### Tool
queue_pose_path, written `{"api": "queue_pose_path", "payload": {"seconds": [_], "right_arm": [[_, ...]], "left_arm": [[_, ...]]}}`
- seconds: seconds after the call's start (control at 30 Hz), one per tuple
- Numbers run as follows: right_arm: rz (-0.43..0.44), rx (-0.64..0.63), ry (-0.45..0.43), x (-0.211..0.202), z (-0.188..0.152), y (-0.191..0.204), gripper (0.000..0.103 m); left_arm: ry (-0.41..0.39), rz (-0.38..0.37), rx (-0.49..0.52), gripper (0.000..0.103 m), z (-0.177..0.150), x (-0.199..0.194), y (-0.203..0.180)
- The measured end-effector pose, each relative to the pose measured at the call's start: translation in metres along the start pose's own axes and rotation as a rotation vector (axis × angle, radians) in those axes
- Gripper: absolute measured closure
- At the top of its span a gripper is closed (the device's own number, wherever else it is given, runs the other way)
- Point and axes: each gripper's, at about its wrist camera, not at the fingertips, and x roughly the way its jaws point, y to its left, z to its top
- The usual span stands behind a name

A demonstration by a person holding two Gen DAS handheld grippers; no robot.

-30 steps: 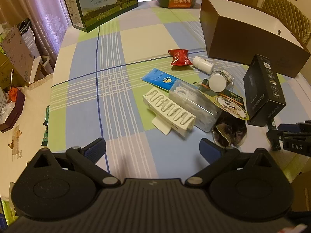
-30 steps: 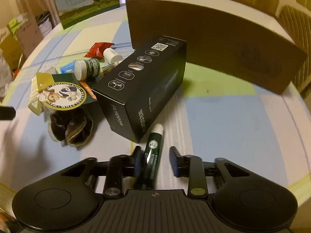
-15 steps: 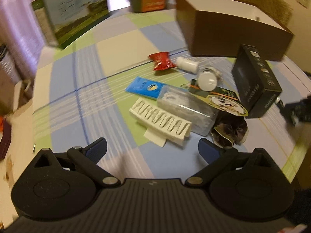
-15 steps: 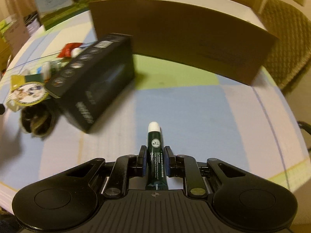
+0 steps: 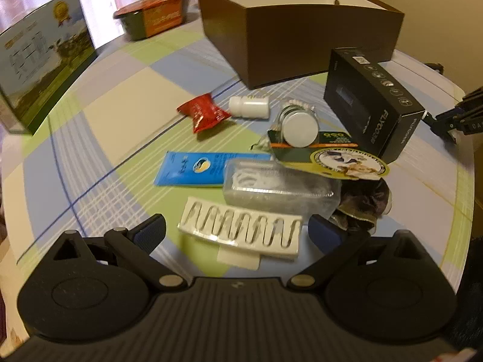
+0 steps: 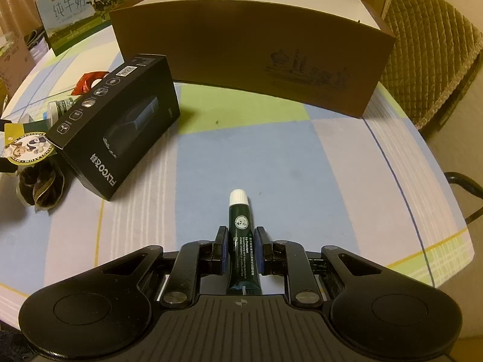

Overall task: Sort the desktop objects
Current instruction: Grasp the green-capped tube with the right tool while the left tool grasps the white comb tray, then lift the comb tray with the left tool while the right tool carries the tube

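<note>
My right gripper (image 6: 240,250) is shut on a dark green tube (image 6: 241,229) with a white cap, held over the checked tablecloth in front of the brown box (image 6: 253,51). My left gripper (image 5: 238,229) is open, its fingers on either side of a white hair claw clip (image 5: 241,229) that lies on the cloth. Just beyond the clip are a clear plastic case (image 5: 277,187), a blue packet (image 5: 193,169), a red snack packet (image 5: 203,114), a white bottle (image 5: 249,107) and a lidded jar (image 5: 299,122). The right gripper also shows at the far right edge (image 5: 452,120) of the left wrist view.
A black carton (image 6: 117,120) lies left of the held tube, also seen in the left wrist view (image 5: 371,105). A round-labelled card (image 5: 344,158) and dark fabric (image 5: 362,205) sit by it. A milk carton (image 5: 42,63) and a food bowl (image 5: 154,15) stand at the back. A quilted chair (image 6: 428,51) is beyond the table's right edge.
The right gripper has carried the green tube rightward, away from the black carton, toward the brown box front. The left gripper has rolled and come down closer to the white hair clip.
</note>
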Motion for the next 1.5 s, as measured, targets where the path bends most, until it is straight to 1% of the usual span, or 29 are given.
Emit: {"api": "queue_pose_path", "payload": {"seconds": [0.13, 0.3, 0.5, 0.73, 1.0, 1.23, 1.37, 1.5], "right_arm": [[0.001, -0.005, 0.001, 0.0, 0.0, 0.0, 0.088], [0.002, -0.01, -0.006, 0.0, 0.0, -0.001, 0.088], [-0.001, -0.021, -0.015, 0.003, 0.004, -0.001, 0.088], [-0.005, -0.046, -0.025, 0.005, 0.008, 0.0, 0.088], [0.011, -0.094, -0.048, 0.005, 0.008, -0.001, 0.088], [0.028, -0.11, -0.033, 0.006, 0.011, -0.003, 0.089], [0.061, -0.098, -0.007, 0.005, 0.015, -0.008, 0.09], [0.107, -0.075, -0.004, -0.002, 0.022, -0.014, 0.09]], "left_arm": [[-0.006, -0.015, 0.049, 0.004, 0.003, 0.004, -0.003], [0.003, -0.012, 0.068, 0.016, 0.003, 0.008, -0.006], [0.007, 0.007, 0.053, 0.016, 0.001, 0.006, -0.008], [0.025, 0.051, -0.005, 0.016, 0.0, 0.003, -0.01], [0.021, 0.096, -0.075, 0.016, -0.003, -0.01, -0.012], [0.019, 0.124, -0.162, 0.016, -0.01, -0.022, -0.017], [0.009, 0.143, -0.205, 0.016, -0.01, -0.031, -0.02], [-0.017, 0.17, -0.252, 0.016, -0.006, -0.048, -0.022]]}}
